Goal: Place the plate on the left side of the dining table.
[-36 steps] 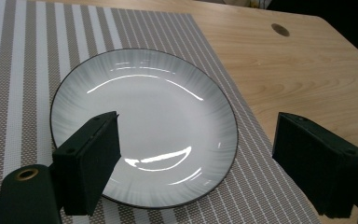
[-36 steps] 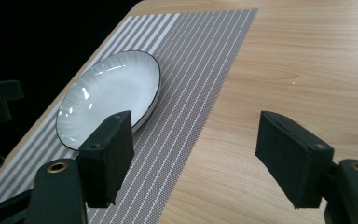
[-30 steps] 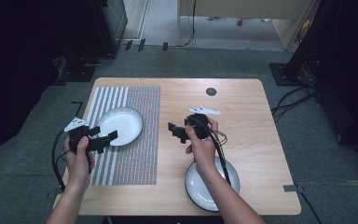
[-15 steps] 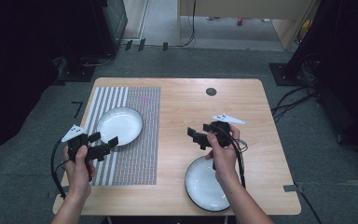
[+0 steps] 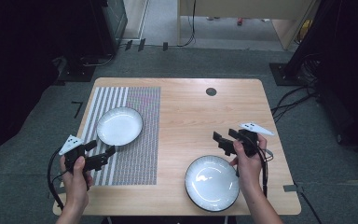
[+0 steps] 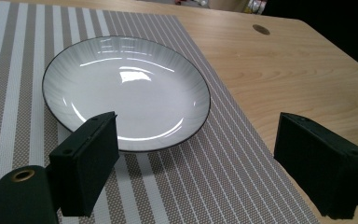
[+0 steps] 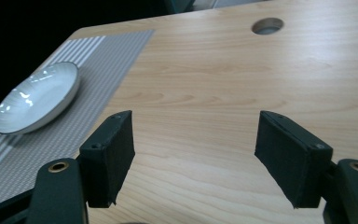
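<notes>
White plate sits on the striped placemat, another plate lies on bare wooden surface. Left hand-held gripper and right hand-held gripper both hover with jaws apart, empty; no pickup has begun yet.

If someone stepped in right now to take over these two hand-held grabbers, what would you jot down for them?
Left gripper: open, empty, at the near edge of the striped mat, aimed at the plate on the mat.
Right gripper: open, empty, above bare wood just beyond the plate on the table.
Done: nothing gripped; one plate lies on the mat.
Left: probably moving the second plate; the goal is unclear.
</notes>
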Available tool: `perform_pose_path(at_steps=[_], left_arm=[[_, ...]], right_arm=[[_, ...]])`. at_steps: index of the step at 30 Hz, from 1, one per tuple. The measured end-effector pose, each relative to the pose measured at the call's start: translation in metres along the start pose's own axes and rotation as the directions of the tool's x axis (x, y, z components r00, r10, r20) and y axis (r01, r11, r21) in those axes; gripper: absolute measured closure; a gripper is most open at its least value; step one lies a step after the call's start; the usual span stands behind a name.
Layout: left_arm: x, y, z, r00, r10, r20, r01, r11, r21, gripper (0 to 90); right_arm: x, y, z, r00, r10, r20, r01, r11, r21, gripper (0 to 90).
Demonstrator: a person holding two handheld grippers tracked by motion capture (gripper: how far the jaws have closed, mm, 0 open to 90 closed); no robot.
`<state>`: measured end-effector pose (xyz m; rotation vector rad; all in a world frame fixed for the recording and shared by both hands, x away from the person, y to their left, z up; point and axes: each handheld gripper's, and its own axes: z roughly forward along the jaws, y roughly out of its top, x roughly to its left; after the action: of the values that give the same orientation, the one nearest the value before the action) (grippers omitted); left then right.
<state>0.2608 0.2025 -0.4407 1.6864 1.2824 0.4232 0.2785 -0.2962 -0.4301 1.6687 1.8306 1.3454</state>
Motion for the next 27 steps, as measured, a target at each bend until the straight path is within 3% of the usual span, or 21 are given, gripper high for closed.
perform_pose_path(at_steps=[12, 17, 27], left_arm=[[0.020, -0.018, -0.017, 0.9983, 0.004, -0.058, -0.003, 0.9999, 0.015, 13.7], [0.024, -0.026, -0.020, 0.9965, 0.016, -0.083, -0.014, 0.9995, 0.027, 13.7], [0.043, -0.049, -0.025, 0.9914, -0.007, -0.131, 0.013, 0.9989, 0.045, 13.7]], right_arm=[[-0.050, -0.026, -0.027, 0.9951, 0.050, 0.085, -0.050, 0.999, -0.006, 29.1], [-0.059, -0.037, -0.034, 0.9932, 0.050, 0.105, -0.050, 0.999, 0.004, 29.1], [-0.084, -0.054, -0.051, 0.9868, 0.073, 0.145, -0.073, 0.997, -0.002, 29.0]])
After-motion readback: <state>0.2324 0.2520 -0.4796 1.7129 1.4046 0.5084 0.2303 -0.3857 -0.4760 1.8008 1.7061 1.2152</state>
